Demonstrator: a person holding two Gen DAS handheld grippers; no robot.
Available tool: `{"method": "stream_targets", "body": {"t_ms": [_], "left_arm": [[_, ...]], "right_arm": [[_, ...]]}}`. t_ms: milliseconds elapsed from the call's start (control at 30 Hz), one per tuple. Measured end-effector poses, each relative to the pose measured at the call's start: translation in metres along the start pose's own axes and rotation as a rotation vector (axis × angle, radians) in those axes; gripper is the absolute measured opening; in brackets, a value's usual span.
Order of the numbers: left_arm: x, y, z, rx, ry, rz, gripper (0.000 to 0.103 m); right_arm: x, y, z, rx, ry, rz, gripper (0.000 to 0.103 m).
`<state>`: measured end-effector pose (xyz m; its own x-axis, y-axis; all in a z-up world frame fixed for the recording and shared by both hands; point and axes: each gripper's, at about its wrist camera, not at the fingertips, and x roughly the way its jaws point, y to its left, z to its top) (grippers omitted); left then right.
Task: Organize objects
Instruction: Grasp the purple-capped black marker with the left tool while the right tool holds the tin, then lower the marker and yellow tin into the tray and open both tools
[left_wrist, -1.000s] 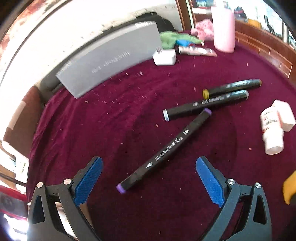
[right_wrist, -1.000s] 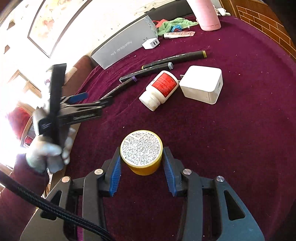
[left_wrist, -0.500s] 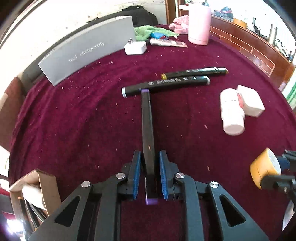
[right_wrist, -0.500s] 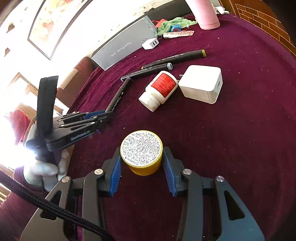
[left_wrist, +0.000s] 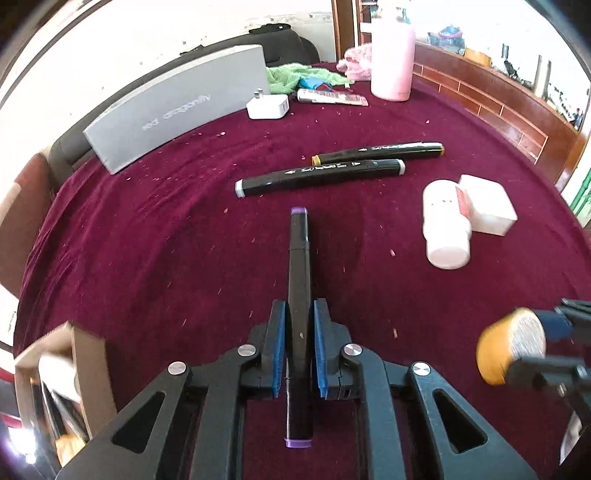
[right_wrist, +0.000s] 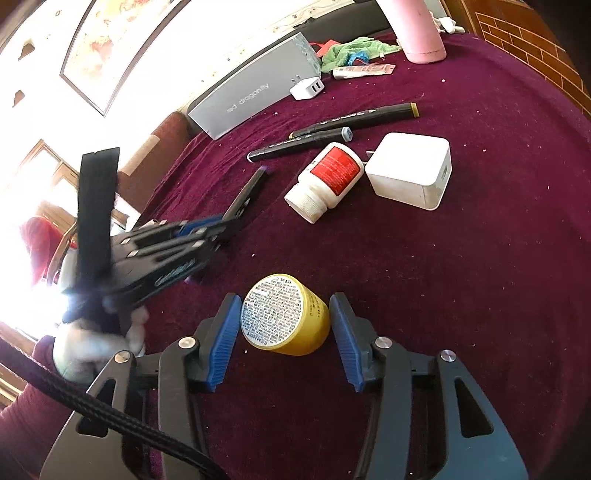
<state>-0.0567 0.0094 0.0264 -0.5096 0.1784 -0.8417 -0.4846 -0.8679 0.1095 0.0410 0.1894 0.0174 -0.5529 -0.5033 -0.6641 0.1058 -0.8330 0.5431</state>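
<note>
My left claw (left_wrist: 298, 347), held low and level over the maroon surface (left_wrist: 166, 236), clenches the purple-capped marker (left_wrist: 298, 295) near its rear half. The marker's long axis runs straight ahead between the pads, its far tip pointing to 12 o'clock toward two other markers (left_wrist: 321, 173) lying crosswise. At 3 o'clock, my right claw (right_wrist: 284, 332) sits released, its pads apart from the tilted yellow jar (right_wrist: 286, 314) between them.
</note>
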Motion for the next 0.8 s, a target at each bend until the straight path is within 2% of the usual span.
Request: {"method": "stream_targets", "body": {"t_ms": [200, 300, 433, 533, 600, 800], "left_arm": [[-0.031, 0.006, -0.034, -0.059, -0.022, -0.038, 0.011], [-0.046, 0.007, -0.048, -0.077, -0.039, -0.031, 0.011], [-0.070, 0.005, -0.068, -0.093, -0.076, -0.003, 0.011], [-0.088, 0.006, -0.082, -0.120, -0.107, -0.012, 0.012], [-0.102, 0.010, -0.093, -0.146, -0.134, -0.020, 0.012], [-0.143, 0.028, -0.118, -0.202, -0.208, -0.029, 0.012]], "right_arm": [[0.007, 0.016, -0.001, -0.083, -0.001, -0.054, 0.061], [0.010, 0.027, -0.005, -0.142, -0.008, -0.116, 0.062], [0.008, 0.028, -0.009, -0.159, -0.017, -0.143, 0.061], [0.008, 0.028, -0.009, -0.157, -0.025, -0.168, 0.056], [0.007, 0.026, -0.009, -0.148, -0.034, -0.197, 0.045], [0.001, 0.032, -0.011, -0.163, -0.076, -0.269, 0.040]]}}
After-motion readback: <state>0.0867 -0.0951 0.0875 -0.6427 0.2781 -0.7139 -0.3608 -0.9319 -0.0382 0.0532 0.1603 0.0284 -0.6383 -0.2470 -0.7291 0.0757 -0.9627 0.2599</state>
